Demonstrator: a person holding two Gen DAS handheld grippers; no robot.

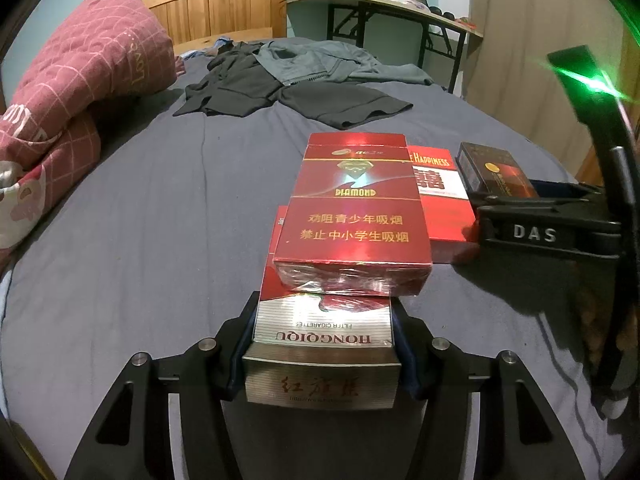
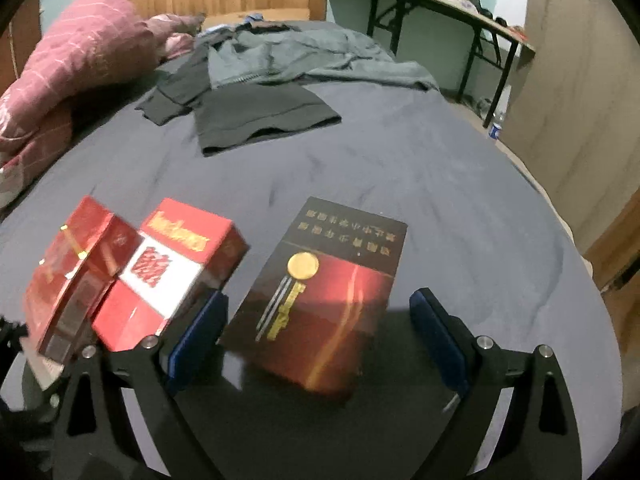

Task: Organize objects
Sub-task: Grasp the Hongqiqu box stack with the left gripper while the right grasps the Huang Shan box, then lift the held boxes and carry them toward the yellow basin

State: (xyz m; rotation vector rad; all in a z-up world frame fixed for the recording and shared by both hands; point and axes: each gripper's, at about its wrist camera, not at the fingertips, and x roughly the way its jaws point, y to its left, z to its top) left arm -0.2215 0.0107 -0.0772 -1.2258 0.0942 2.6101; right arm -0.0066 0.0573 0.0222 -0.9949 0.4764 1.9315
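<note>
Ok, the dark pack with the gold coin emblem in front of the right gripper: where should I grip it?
Grip the dark pack across its two long side edges, near the end closest to you, coming in low along the bed. It lies flat, lengthwise between the open right gripper. The double-happiness pack sits close on its left, so keep that finger tight.

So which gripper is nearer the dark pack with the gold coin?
Right. The right gripper is open with the dark pack lying between its fingers. The left gripper is shut on the silver Hongqiqu pack, off to the left past the red packs.
</note>
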